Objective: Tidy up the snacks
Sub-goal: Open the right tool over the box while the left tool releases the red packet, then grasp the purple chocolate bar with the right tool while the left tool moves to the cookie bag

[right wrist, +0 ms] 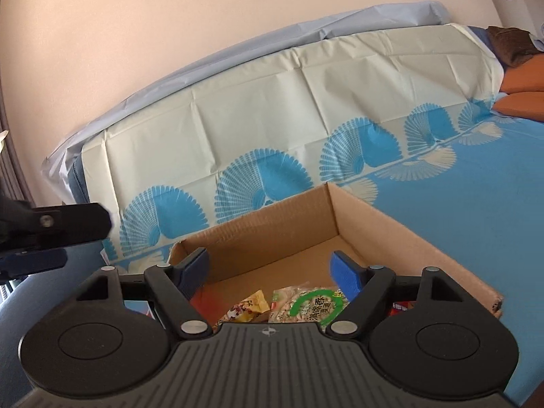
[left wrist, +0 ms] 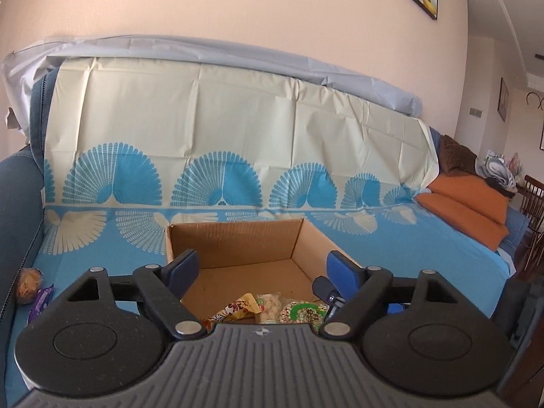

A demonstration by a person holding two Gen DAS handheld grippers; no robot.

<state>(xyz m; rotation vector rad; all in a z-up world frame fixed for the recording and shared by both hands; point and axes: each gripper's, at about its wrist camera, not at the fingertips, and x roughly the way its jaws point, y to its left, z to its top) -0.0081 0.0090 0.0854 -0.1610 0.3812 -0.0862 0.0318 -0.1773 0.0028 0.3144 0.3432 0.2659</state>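
Observation:
An open cardboard box (left wrist: 234, 238) sits on the blue patterned sofa cover. Several snack packets lie at its near end: a yellow one (left wrist: 243, 307), a white one (left wrist: 270, 302) and a clear one with a green ring label (left wrist: 302, 312). My left gripper (left wrist: 263, 268) hovers over that end, open, nothing between its blue pads. The right wrist view shows the same box (right wrist: 374, 224), the yellow packet (right wrist: 250, 306) and the green-ring packet (right wrist: 312, 306). My right gripper (right wrist: 270, 265) is open above them and holds nothing. One of the left gripper's fingers (right wrist: 68, 226) reaches in from the left edge.
Outside the box at the sofa's left end lie a round brown snack (left wrist: 29, 285) and a purple packet (left wrist: 42, 301). A red packet (right wrist: 403, 307) shows behind my right finger. Orange cushions (left wrist: 465, 210) are stacked at the far right, with a wooden chair (left wrist: 532, 200) beyond.

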